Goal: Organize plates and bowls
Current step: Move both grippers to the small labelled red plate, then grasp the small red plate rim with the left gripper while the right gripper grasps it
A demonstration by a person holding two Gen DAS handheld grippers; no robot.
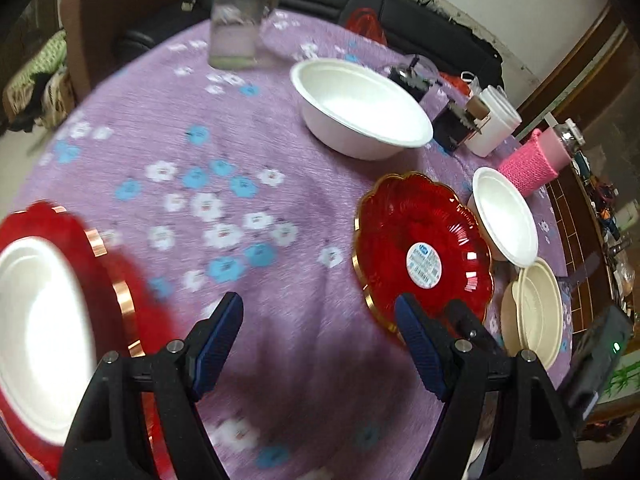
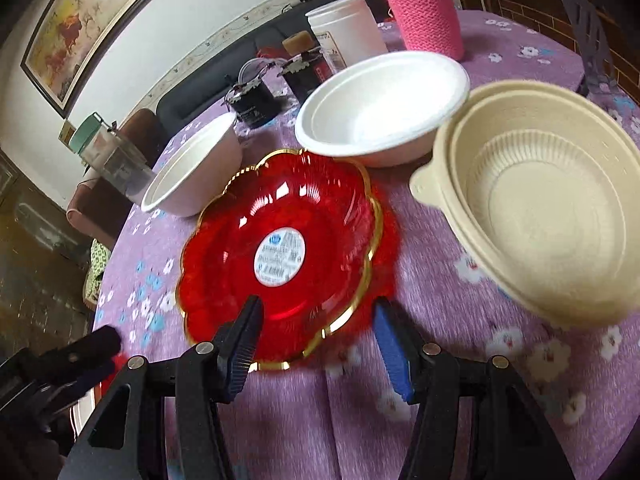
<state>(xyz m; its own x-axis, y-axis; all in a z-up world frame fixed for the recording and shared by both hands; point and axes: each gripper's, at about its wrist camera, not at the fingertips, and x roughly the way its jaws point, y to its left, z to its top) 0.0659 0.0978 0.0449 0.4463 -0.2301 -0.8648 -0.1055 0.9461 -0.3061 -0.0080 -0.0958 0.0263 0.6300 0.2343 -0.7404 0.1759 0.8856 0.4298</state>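
left gripper (image 1: 318, 320): mine, jaws wide apart, nothing between the blue pads, only purple flowered tablecloth (image 1: 248, 128) under the gap.
right gripper (image 2: 316, 326): mine, jaws part open, nothing gripped; near rim of the red plate shows in the gap, contact with the pads can't be told.
red scalloped glass plate with gold rim (image 2: 288, 236): centre of right wrist view, just ahead of my right fingertips; round white barcode sticker (image 2: 280, 256) in its middle, otherwise empty. In left wrist view the same plate (image 1: 420, 256) sits right of centre, its lower edge behind my right-hand pad.
second red gold-rimmed plate (image 1: 132, 280): lower left of left wrist view, blurred; holds a white dish (image 1: 40, 328).
large white foam bowl (image 1: 360, 108): upper centre of left wrist view, empty.
small white foam bowl (image 2: 384, 104): upper centre of right wrist view, empty, just behind the red plate.
beige ribbed plastic bowl (image 2: 540, 216): right of right wrist view, empty, next to the small white bowl.
clear glass jar (image 1: 240, 20): top of left wrist view, contents can't tell.
pink knitted cup sleeve (image 2: 428, 16): top of right wrist view, beside a white plastic tub (image 2: 348, 32).
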